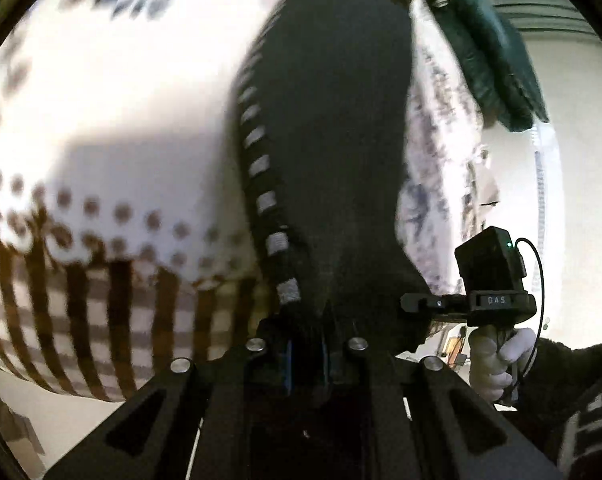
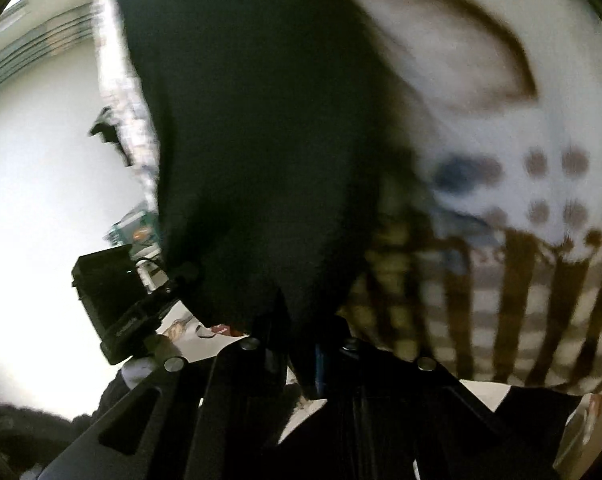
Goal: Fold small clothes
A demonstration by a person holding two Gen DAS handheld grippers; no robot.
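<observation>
Left wrist view: one black garment (image 1: 329,140) pinched between both grippers' fingers, left gripper (image 1: 307,344) and right gripper (image 2: 301,344).

A black garment (image 2: 261,140) hangs through the middle of the right wrist view, its lower edge pinched in the closed right claw (image 2: 305,344) at the bottom of the frame. To the right, blurred, lie a white cloth with brown dots (image 2: 541,152) and a brown-and-white striped cloth (image 2: 501,304). At left, the other black handheld device (image 2: 113,300) is gripped by a white-gloved hand (image 2: 141,364) against a bright white wall (image 2: 41,168).
</observation>
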